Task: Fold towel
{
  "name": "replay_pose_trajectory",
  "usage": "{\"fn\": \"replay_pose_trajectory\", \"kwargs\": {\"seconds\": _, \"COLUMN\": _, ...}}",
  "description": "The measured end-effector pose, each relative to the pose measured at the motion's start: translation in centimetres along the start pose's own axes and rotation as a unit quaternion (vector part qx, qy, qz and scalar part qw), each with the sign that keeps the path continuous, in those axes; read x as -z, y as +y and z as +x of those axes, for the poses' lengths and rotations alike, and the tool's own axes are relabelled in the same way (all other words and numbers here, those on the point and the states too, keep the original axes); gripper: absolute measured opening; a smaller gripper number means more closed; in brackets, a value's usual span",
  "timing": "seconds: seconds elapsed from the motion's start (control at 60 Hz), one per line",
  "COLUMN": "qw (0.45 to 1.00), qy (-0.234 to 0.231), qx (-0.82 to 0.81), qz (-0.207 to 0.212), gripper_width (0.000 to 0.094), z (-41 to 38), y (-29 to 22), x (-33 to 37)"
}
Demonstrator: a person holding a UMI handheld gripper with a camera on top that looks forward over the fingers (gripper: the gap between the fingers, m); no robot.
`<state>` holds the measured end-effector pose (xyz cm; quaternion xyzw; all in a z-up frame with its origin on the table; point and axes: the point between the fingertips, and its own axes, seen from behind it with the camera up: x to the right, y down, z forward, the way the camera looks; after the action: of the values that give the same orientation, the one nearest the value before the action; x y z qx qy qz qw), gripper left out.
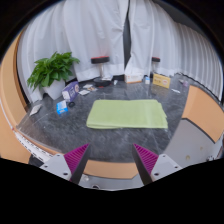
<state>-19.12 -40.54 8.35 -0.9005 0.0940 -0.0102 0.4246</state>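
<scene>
Dark desk (60, 130), green towel (127, 113) flat beyond tool (111, 158); fingers wide apart, holding nothing; folding apparently not yet begun.

There is one green towel (127, 114), lying flat on the one dark desk (100, 142). One potted plant (52, 71) stands at the desk's far side. Two wooden chair backs (206, 112) show beside the desk. One hand-held gripper (111, 158) shows two fingers, each with one magenta pad (76, 155), set apart. The small items near the plant are too cluttered to count.
</scene>
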Motion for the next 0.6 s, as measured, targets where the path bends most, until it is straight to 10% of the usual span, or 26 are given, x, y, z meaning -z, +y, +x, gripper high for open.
{"fn": "replay_pose_trajectory", "kwargs": {"seconds": 0.45, "qw": 0.998, "qy": 0.052, "qx": 0.043, "qz": 0.001, "gripper_width": 0.0823, "z": -9.2, "y": -9.9, "x": -26.2}}
{"fn": "replay_pose_trajectory", "kwargs": {"seconds": 0.55, "qw": 0.992, "qy": 0.095, "qx": 0.079, "qz": 0.003, "gripper_width": 0.0632, "z": -7.7, "y": -10.4, "x": -28.0}}
{"fn": "replay_pose_trajectory", "kwargs": {"seconds": 0.6, "qw": 0.989, "qy": 0.111, "qx": 0.099, "qz": -0.001, "gripper_width": 0.0390, "z": -7.1, "y": -10.3, "x": -28.1}}
